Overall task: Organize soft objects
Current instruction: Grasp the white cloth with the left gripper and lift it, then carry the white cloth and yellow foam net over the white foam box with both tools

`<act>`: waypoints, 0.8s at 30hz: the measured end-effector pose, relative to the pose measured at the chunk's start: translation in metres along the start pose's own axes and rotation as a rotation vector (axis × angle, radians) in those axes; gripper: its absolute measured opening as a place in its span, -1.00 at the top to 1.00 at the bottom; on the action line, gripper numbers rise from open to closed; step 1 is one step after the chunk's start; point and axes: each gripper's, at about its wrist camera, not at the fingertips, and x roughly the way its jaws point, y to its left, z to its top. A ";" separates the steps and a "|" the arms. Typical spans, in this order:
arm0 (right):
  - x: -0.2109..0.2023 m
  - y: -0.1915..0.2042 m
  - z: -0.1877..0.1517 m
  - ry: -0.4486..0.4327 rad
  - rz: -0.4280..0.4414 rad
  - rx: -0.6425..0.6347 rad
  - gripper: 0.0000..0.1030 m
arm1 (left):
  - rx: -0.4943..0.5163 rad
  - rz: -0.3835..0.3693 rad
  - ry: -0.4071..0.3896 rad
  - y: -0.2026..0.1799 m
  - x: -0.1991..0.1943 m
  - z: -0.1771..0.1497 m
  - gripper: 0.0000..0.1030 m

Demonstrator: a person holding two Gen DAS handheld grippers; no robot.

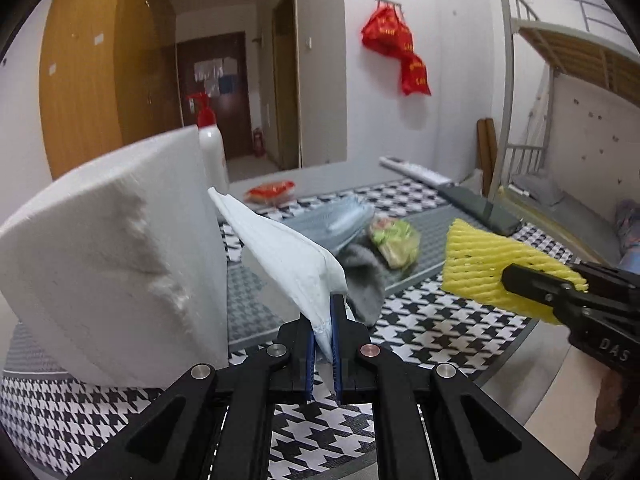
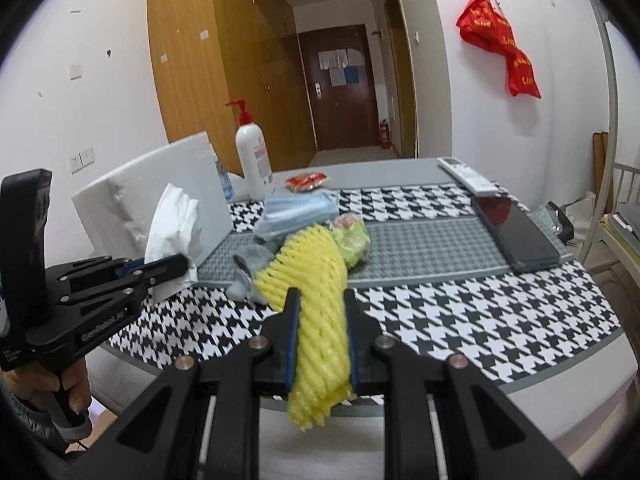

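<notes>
Pinching a white tissue point(image 1: 280, 248) between its blue pads, the left gripper point(image 1: 324, 344) is closed on it and holds it above the houndstooth cloth point(image 1: 440, 332) on the table. Beside it, the right gripper point(image 2: 320, 332) is clamped on a yellow foam net point(image 2: 312, 280), which hangs out below the jaws, clear of the table. Left of the tissue stands a white foam block point(image 1: 112, 256). Just beyond the grippers, a grey sock point(image 1: 366, 280), a green bag point(image 1: 394, 242) and a pile of blue masks point(image 2: 298, 210) lie touching one another on the grey strip of the cloth. Farther back stand a pump bottle point(image 2: 250, 152), a red packet point(image 2: 306, 181), a phone point(image 2: 516, 236) and a remote point(image 2: 466, 174).
</notes>
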 end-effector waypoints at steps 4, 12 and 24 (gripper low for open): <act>-0.002 0.004 0.005 -0.017 -0.009 0.001 0.56 | 0.015 -0.004 -0.028 0.001 -0.007 0.003 0.86; -0.006 0.010 0.013 -0.036 -0.028 -0.001 0.56 | 0.038 -0.025 -0.073 0.005 -0.017 0.013 0.86; -0.010 0.024 0.030 -0.070 -0.032 -0.030 0.56 | 0.050 -0.046 -0.134 0.011 -0.032 0.028 0.86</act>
